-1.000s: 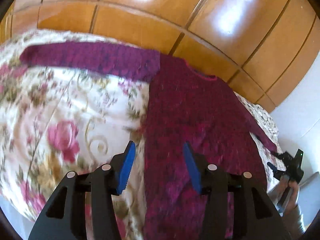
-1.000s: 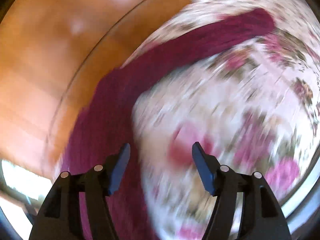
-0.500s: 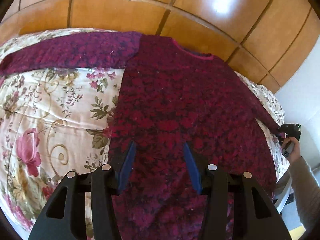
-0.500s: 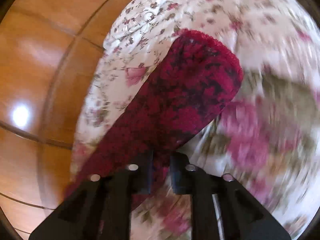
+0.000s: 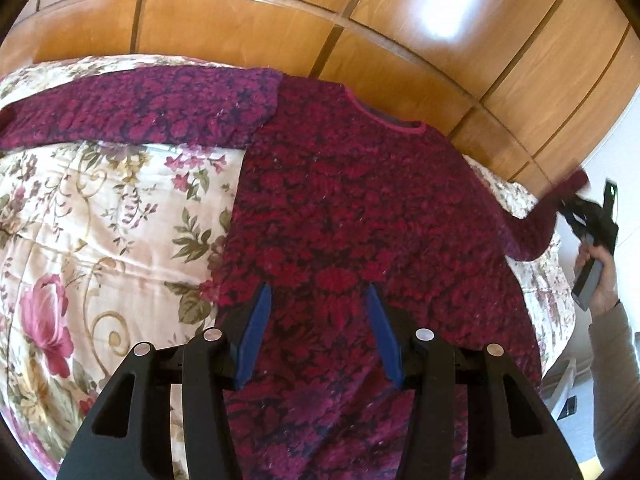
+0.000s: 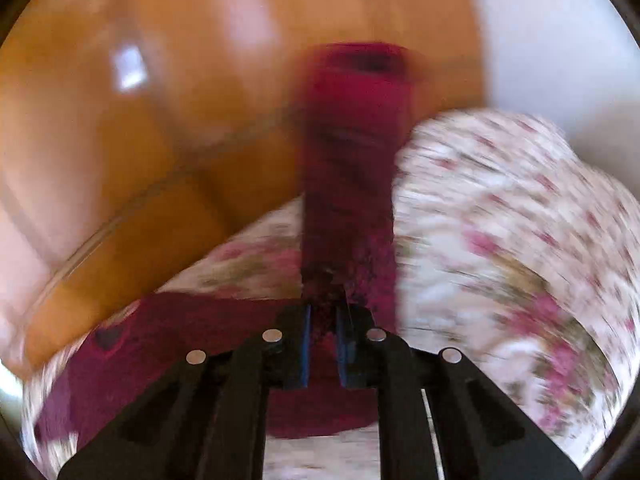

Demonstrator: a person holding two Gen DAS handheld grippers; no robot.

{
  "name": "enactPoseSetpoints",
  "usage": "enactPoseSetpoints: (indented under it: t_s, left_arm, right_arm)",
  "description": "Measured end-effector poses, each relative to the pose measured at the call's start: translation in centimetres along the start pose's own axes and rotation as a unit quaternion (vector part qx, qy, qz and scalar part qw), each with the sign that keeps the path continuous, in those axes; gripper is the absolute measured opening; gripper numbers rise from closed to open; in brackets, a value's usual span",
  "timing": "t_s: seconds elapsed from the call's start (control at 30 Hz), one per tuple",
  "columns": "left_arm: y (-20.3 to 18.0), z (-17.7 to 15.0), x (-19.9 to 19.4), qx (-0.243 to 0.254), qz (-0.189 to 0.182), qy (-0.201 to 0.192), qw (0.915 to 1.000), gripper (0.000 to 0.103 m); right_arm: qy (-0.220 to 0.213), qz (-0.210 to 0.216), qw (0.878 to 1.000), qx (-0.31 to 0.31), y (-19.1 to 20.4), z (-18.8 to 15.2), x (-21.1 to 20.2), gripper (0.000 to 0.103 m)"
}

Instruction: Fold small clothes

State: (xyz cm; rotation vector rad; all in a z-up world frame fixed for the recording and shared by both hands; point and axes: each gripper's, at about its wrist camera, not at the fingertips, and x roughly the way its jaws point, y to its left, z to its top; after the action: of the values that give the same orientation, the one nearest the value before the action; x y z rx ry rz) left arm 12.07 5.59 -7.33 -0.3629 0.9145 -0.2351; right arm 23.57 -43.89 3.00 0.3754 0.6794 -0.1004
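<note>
A home bedroom is shown. Under and ahead of the jaws a bed is spread with a quilted floral bedspread (image 5: 100,220), and a sweater (image 5: 360,216) is laid flat on it. Beyond the jaws, the far side is closed by glossy wooden wardrobe panels (image 5: 400,40), met by a white wall (image 5: 624,168) to the right.

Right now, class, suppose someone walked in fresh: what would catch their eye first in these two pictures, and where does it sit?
First, the dark red patterned sweater, spread flat on the floral bedspread with one sleeve stretched out toward the left of the picture. Next, the right gripper, shut on the other sleeve and holding its cuff up off the bed, at the right edge of the left wrist view. The left gripper hangs open over the sweater's lower part.
</note>
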Motion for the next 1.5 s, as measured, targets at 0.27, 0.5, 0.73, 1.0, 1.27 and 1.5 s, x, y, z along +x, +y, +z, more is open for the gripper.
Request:
enactPoseSetpoints:
  t_s: [0.27,0.5,0.73,1.0,1.27,1.5]
  left_arm:
    - [0.3,1.6,-0.8,-0.018,-0.017,-0.018,0.9995,0.058]
    - [1.6,4.5,-0.1,-0.058,-0.032,-0.025,0.9975,0.058]
    - [1.4,8.8,3.3,-0.063,-0.034,-0.023,0.9971,0.058]
    - [-0.7,13.8,10.1,-0.045,-0.018,0.014,0.9987,0.058]
    - [-1.5,15.9,13.4,-0.036,-0.004,0.025,0.999,0.002]
    - [0.1,15.7,8.6,-0.037,0.001,-0.034,0.9987,0.002]
  right_arm:
    - [0.066,0.133,0.974,-0.169,18.6,-5.5,4.1,0.009]
    - [0.1,0.195,0.951,-0.216,24.5,-9.7,4.6,0.06]
    - [0.074,0.209,0.967,-0.13,16.4,-9.4,-1.2,0.07]
    - [0.093,0.139,0.986,-0.015,4.7,-10.7,-2.6,0.074]
    - [0.087,0.14,0.986,0.038,2.5,-9.2,-1.0,0.073]
    - [0.097,0.139,0.985,-0.003,5.8,-9.1,2.2,0.069]
